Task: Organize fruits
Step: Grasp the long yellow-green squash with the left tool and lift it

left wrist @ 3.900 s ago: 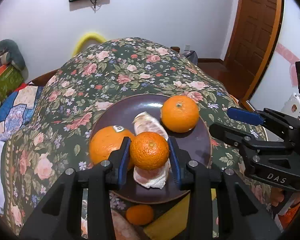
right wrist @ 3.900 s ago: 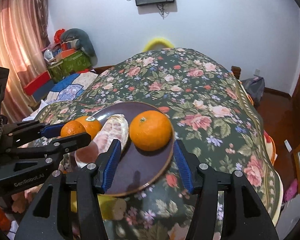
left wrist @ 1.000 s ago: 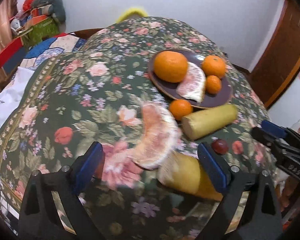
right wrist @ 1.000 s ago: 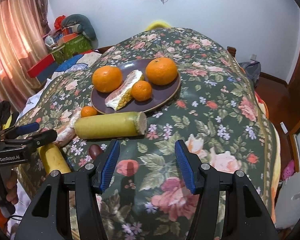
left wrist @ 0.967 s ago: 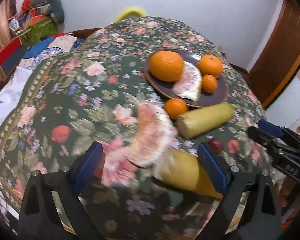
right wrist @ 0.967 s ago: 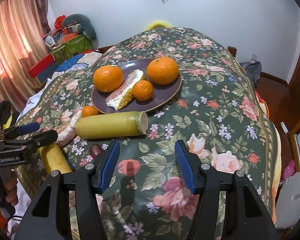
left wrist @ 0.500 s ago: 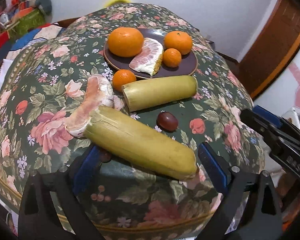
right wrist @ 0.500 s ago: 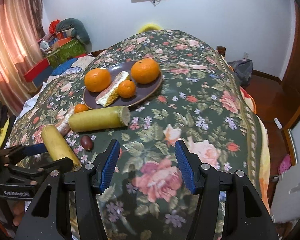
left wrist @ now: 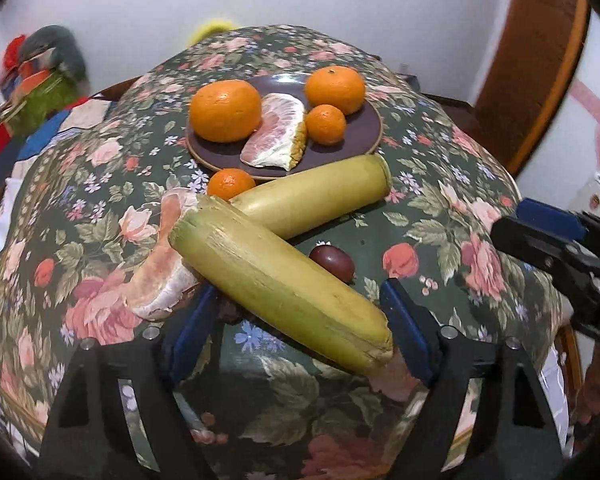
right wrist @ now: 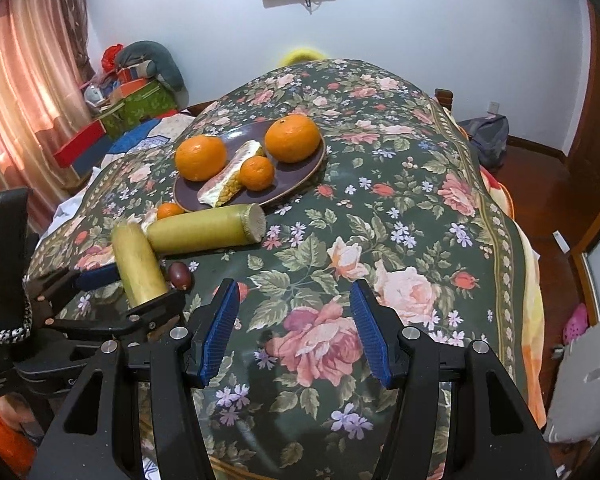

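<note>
The left gripper (left wrist: pixel 296 320) was closing around the near cane (left wrist: pixel 280 280), which lay on the counter (right wrist: pixel 380 240) short of the plate (right wrist: pixel 300 180). The pads seemingly had not yet gripped. The right gripper (right wrist: pixel 294 328) stood half open and empty; next, I judged, a firm clamp and lift.

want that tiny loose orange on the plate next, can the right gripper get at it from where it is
Probably not directly. The small orange sits behind the far sugarcane piece, with the left gripper closing around the near piece beside it. The right gripper would need to go over them.
</note>
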`<act>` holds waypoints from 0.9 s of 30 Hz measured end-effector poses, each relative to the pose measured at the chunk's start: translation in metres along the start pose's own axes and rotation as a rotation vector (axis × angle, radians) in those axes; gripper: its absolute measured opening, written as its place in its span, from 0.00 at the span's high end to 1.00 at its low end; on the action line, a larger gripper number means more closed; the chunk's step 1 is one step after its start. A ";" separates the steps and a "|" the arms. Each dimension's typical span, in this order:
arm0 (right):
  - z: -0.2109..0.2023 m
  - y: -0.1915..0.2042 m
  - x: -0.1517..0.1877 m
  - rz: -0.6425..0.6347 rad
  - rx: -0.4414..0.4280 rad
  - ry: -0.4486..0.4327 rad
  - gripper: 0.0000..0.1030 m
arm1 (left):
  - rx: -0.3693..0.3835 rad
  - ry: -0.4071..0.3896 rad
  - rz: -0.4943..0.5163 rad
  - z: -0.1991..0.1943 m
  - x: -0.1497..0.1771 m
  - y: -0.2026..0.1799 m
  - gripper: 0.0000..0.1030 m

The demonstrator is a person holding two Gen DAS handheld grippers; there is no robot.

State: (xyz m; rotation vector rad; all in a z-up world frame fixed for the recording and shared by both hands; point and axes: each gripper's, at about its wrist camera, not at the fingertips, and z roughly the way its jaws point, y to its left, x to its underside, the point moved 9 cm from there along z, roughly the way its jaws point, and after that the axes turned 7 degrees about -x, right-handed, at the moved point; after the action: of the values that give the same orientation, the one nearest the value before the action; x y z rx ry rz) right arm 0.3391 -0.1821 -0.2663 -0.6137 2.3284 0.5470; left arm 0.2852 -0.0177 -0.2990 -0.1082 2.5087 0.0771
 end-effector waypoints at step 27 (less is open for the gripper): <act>0.055 0.042 -0.013 -0.024 -0.080 0.071 0.38 | 0.101 0.099 -0.039 0.020 -0.018 0.057 0.58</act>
State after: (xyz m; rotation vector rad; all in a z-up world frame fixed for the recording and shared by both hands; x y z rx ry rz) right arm 0.3513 -0.1155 -0.2868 -0.7085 2.3714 0.6192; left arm 0.3062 0.0417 -0.3029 -0.1226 2.6027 -0.0727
